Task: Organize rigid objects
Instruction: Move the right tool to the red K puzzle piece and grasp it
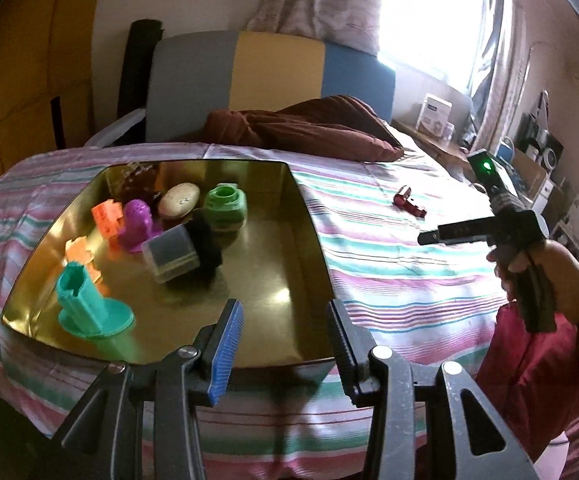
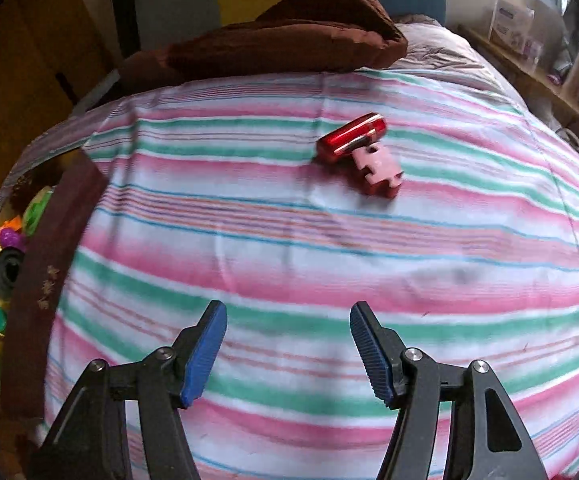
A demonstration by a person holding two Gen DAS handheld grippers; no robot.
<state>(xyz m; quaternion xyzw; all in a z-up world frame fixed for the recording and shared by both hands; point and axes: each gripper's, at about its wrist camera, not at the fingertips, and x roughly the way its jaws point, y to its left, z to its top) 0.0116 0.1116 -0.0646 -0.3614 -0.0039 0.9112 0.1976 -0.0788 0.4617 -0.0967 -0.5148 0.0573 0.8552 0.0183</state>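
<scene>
With both claws spread and empty, the right claw (image 2: 287,350) should straddle the red toy (image 2: 359,152) on the bed (image 2: 289,240), pinch it squarely, then carry it to the tin (image 1: 305,216) beneath the left claw (image 1: 285,344).

Ahead of the right tool (image 2: 287,350) the striped bed (image 2: 289,240) lies bare up to the red piece (image 2: 359,148), with only the tray's dark wall (image 2: 49,248) rising to its left and the brown pillow (image 2: 289,32) beyond. Under the left tool (image 1: 285,344) the near right half of the gold tray (image 1: 285,248) is free. Its far left holds crowded toys: a teal stand (image 1: 89,300), grey box (image 1: 173,256), and green jar (image 1: 225,206).
</scene>
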